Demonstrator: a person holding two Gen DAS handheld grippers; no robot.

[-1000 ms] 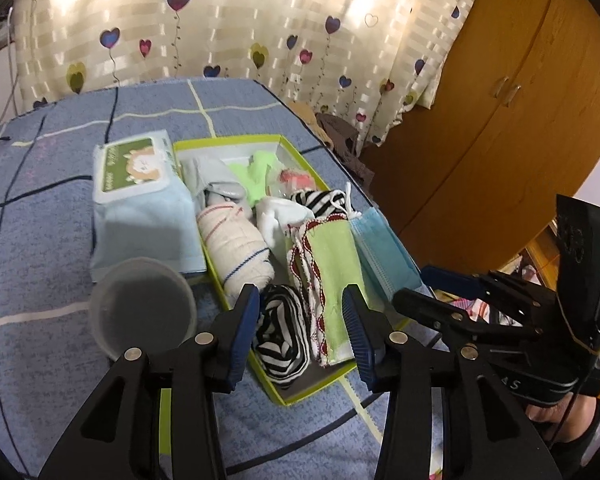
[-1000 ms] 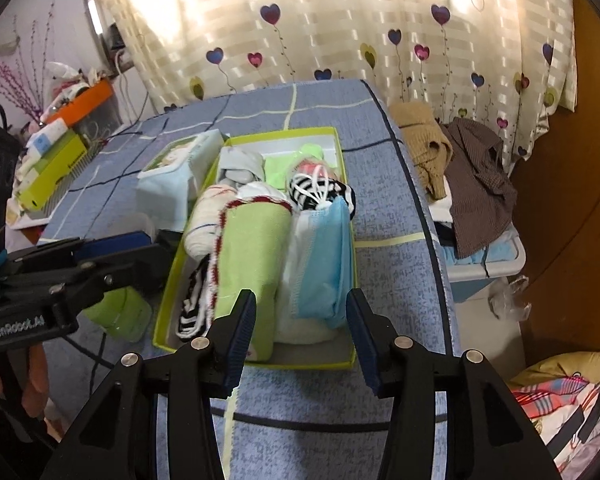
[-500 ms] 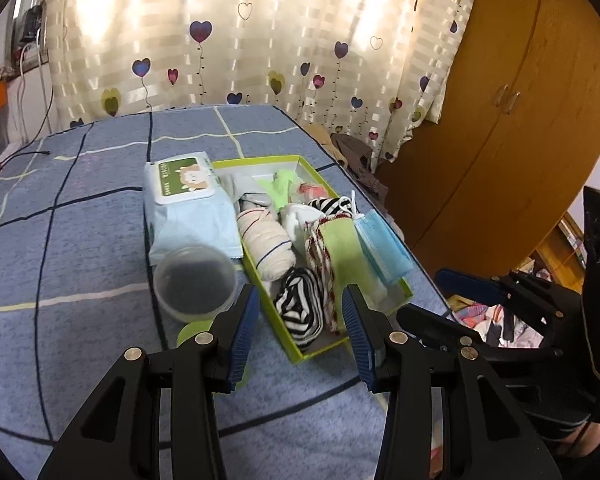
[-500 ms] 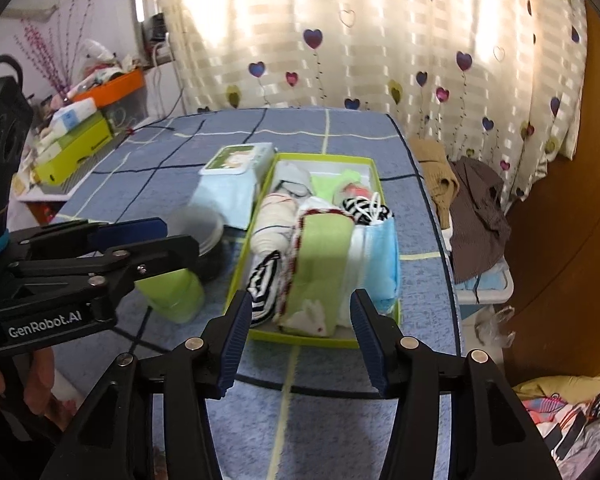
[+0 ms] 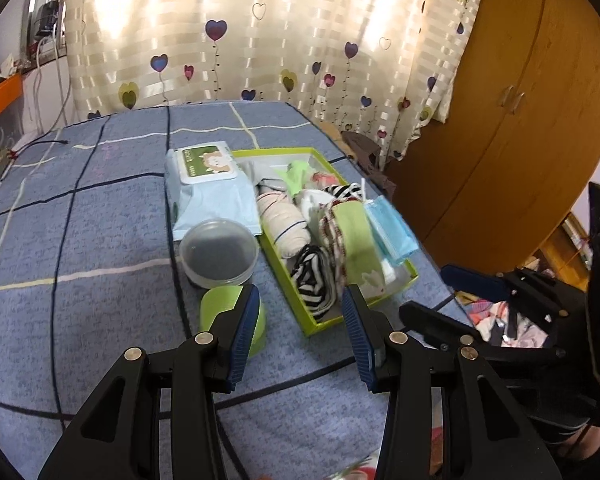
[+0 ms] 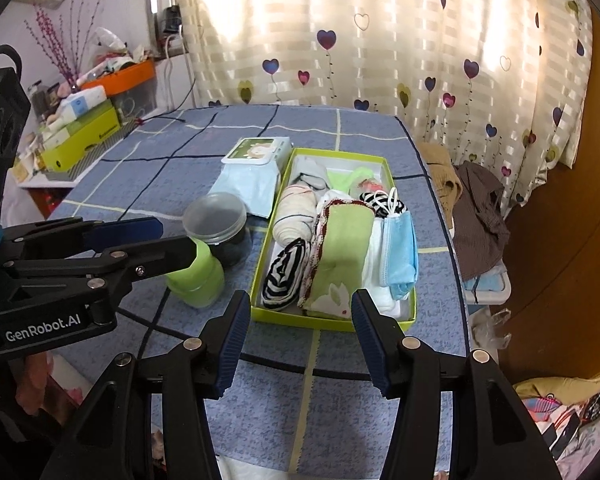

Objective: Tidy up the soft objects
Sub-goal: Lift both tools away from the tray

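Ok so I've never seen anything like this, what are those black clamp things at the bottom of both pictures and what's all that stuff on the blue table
Those black clamps are hand-held grippers; no robot is involved. A person holds one in each hand, and each carries a wide-angle camera looking forward along its two fingers. One picture comes from the left gripper, the other from the right gripper. Each also shows in the other's view, off to the side.

Both are open and hold nothing, hovering at the near end of the table.

On the blue checked tablecloth lies a lime green box packed with soft things: a striped black and white roll, a green cloth, a blue face mask and a cream roll. Beside the box are a pack of wet wipes, a clear-lidded jar and a small green container.
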